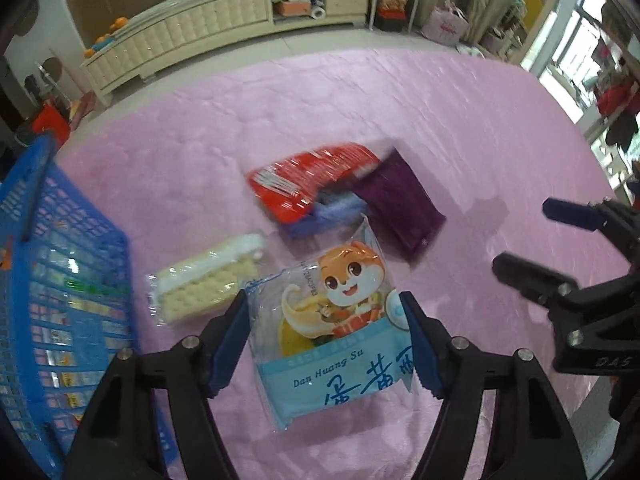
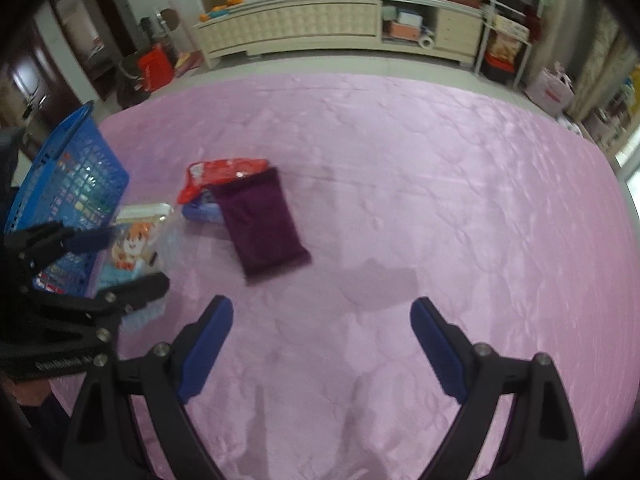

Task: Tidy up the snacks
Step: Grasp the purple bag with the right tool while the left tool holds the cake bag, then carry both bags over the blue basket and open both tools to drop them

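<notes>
My left gripper (image 1: 324, 298) is shut on a clear-and-blue snack pack with a cartoon squirrel (image 1: 332, 332), its blue pads pressing both side edges. That pack stays sharp while the pink surface behind it blurs. To its left lies a pale cracker pack (image 1: 208, 284). Farther off a red pack (image 1: 304, 180), a purple pack (image 1: 400, 208) and a blue pack (image 1: 328, 212) overlap in a small pile. A blue mesh basket (image 1: 60, 300) with several packets inside stands at the left. My right gripper (image 2: 320, 306) is open over bare pink cloth, with the purple pack (image 2: 264, 224) ahead of it.
The pink quilted cloth (image 2: 440, 200) spreads wide to the right. In the right wrist view the left gripper (image 2: 138, 258) stands beside the basket (image 2: 76, 184). A cream cabinet (image 2: 320, 28) lines the far wall beyond a strip of floor.
</notes>
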Available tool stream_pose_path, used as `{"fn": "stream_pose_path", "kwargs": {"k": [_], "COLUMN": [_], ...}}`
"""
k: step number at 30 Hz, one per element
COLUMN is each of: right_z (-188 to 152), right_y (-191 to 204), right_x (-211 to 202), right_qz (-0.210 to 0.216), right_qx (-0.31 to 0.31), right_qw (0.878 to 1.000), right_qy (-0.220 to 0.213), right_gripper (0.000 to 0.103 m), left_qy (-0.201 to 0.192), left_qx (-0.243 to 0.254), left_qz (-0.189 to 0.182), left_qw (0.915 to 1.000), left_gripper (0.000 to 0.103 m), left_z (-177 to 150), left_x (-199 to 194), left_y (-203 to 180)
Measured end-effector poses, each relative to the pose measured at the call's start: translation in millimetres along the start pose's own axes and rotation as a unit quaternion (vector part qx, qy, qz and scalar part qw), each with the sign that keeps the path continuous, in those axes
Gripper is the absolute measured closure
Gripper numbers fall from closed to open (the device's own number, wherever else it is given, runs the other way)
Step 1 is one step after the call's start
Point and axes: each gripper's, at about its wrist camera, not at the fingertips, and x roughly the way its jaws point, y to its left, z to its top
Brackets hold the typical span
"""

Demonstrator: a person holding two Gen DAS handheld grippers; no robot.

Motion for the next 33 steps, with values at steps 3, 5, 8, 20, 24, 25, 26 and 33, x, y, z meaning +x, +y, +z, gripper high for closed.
{"fn": "stream_pose_path", "kwargs": {"k": [3, 5, 8, 20, 24, 25, 26, 33], "right_z": [6, 11, 18, 37, 34, 34, 32, 19], "right_y": [7, 16, 24, 44, 49, 50, 50, 49], "right_x": [8, 15, 25, 70, 73, 72, 70, 33], "right_qz": [0.016, 0.022, 0.025, 0.032, 0.005, 0.006, 0.008, 0.024], "right_qx": [-0.012, -0.022, -0.032, -0.061, -0.083, -0.082, -0.080, -0.046], "right_qw": [1.000, 0.999, 0.999, 0.997, 0.996, 0.996, 0.996, 0.999], "right_qy": [0.002, 0.007, 0.010, 0.036, 0.026, 0.026, 0.026, 0.010], "right_gripper": [0.010, 0.010, 0.010, 0.021, 0.048, 0.048, 0.049, 0.049], "left_qy": [-0.008, -0.012, -0.013, -0.005, -0.003, -0.003, -0.002, -0.006], "left_qx": [-0.007, -0.012, -0.018, -0.026, -0.027, -0.028, -0.030, -0.027], "left_qz": [0.006, 0.009, 0.010, 0.012, 0.011, 0.010, 0.009, 0.009], "left_qw": [0.9999, 0.9998, 0.9997, 0.9996, 0.9996, 0.9995, 0.9995, 0.9996], "left_gripper": [0.033, 0.033, 0.033, 0.033, 0.033, 0.033, 0.033, 0.033], "left_z": [4, 9, 8, 9, 8, 7, 6, -7], "left_x": [-6, -6, -7, 2, 2, 2, 2, -10], "left_y": [9, 12, 19, 28, 26, 26, 26, 24]}}
